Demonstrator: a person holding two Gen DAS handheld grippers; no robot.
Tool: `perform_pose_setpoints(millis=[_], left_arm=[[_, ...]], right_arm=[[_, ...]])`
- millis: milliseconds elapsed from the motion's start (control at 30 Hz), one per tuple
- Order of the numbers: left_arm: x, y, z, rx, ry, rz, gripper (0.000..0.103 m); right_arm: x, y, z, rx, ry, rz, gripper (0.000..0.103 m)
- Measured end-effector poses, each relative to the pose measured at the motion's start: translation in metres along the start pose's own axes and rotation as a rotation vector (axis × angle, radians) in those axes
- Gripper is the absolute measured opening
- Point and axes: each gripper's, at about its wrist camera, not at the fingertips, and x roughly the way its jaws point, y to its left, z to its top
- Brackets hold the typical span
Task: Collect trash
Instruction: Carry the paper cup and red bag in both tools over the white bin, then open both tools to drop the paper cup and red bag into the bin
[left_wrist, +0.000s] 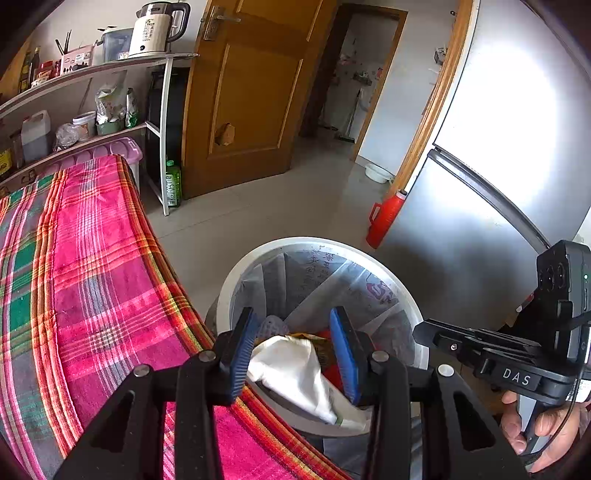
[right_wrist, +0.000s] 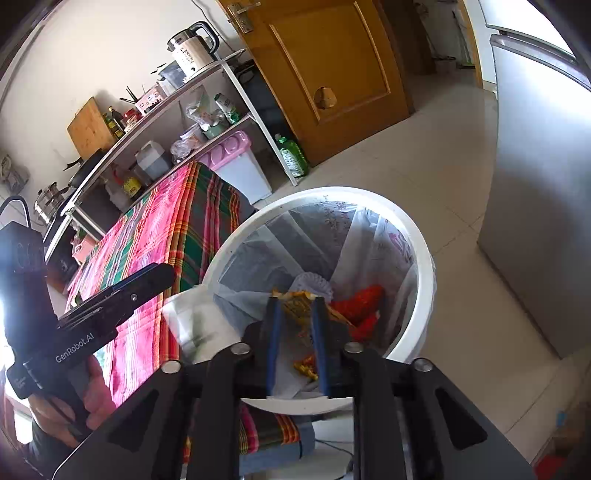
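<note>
Both tongs poised over the bin, each with trash between its pads.

We see the left tongs (left_wrist: 299, 354) parted around a crumpled white paper (left_wrist: 291, 369), grip uncertain; the right tongs (right_wrist: 297, 332) pinch a yellow wrapper (right_wrist: 297, 306). Both hang above the lined white bin (right_wrist: 424, 258), where red scraps (right_wrist: 360, 301) lie. We judge release best made well inside the rim. Beside it stand the plaid-covered bench (left_wrist: 92, 277), shelves (left_wrist: 110, 68), wooden door (left_wrist: 251, 92) and fridge (left_wrist: 498, 166).

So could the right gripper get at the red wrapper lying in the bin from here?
Probably yes. The right gripper hangs over the open bin, and the red wrapper lies exposed just right of its tips. But a yellow wrapper sits between its fingers and must drop first.
</note>
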Motion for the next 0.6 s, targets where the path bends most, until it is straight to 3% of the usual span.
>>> perform_pose_setpoints(millis=[600], left_arm=[[-0.047,0.017,-0.008,-0.029,-0.088,0.013,0.043]], right_arm=[[-0.026,0.037,0.004,-0.076,-0.075,0.032,0.024]])
